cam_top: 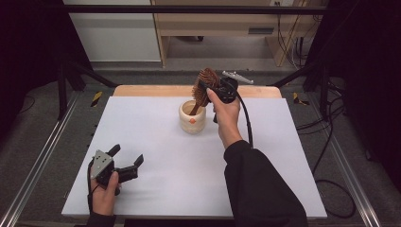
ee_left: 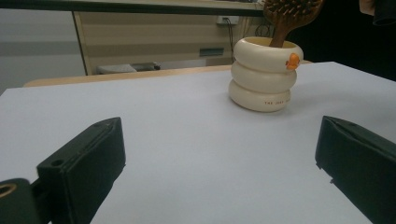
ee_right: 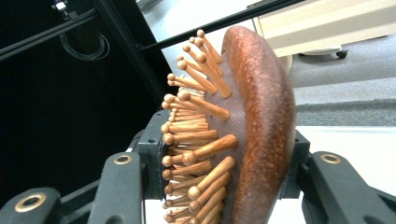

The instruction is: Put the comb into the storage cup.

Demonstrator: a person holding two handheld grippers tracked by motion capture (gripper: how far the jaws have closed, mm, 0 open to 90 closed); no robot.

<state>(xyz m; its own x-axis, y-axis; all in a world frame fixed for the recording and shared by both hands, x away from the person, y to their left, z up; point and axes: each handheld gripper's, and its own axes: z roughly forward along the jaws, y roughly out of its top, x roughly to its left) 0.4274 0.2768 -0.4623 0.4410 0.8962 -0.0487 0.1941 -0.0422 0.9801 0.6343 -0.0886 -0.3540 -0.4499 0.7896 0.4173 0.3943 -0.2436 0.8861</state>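
Left tool (cam_top: 126,162) idles jaws apart on the surface (cam_top: 161,179); your right tool (cam_top: 211,88), clamped on the hairbrush (cam_top: 203,88), needs to lower it straight into the cup (cam_top: 192,118).

Your right hand-held gripper (cam_top: 213,88): black, grey plate on top. Hairbrush (ee_right: 261,116) it grips: reddish-brown speckled wood back, pale tan pins with round tips, brown ribbed cushion. Cup (ee_left: 264,74): cream, three stacked rings, small orange mark near rim, tiny dark lettering on lowest ring. Worktop (cam_top: 165,156): white sheet, light wood edge at far side. Your left hand-held gripper (cam_top: 126,165): black, grey plate. Your sleeve: black.
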